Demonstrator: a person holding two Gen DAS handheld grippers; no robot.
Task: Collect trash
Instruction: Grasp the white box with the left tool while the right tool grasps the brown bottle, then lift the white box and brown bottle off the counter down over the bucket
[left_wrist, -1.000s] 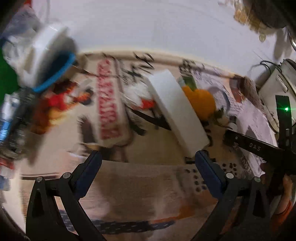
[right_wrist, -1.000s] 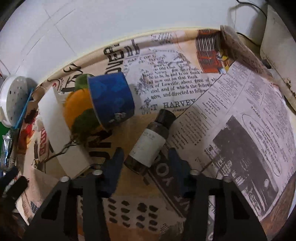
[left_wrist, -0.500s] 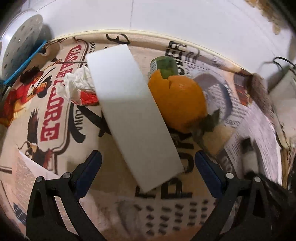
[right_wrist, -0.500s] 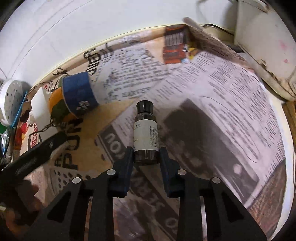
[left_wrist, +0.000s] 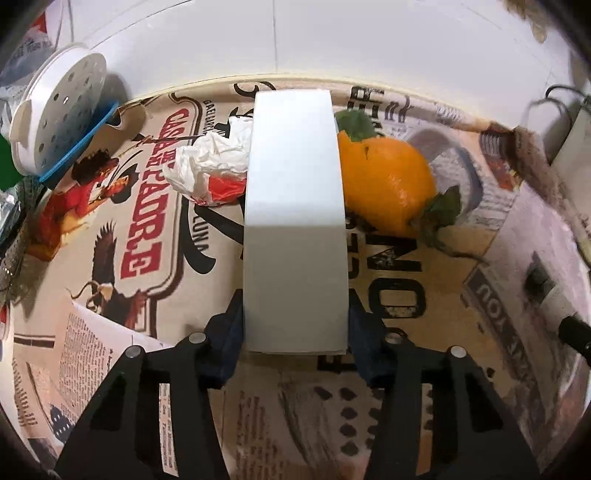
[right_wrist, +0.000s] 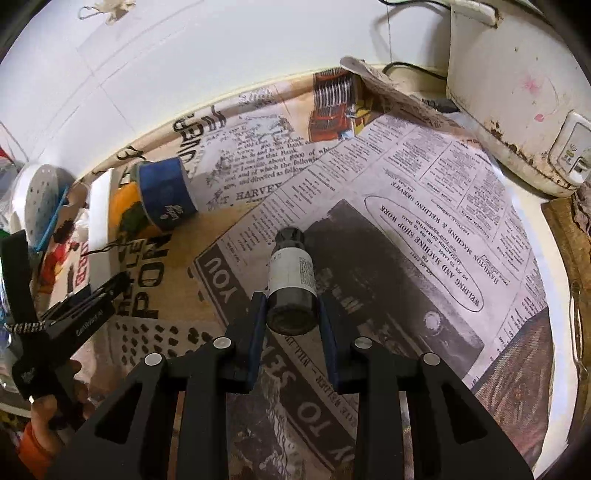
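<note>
both grippers now clamped — left gripper (left_wrist: 295, 332) on box (left_wrist: 295, 206).

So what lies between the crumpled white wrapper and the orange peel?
In the left wrist view, the white box held by the left gripper lies between the wrapper and the orange peel.

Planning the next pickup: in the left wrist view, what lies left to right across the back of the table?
White perforated lid → crumpled white wrapper → white block held in the left gripper → orange peel.
</note>
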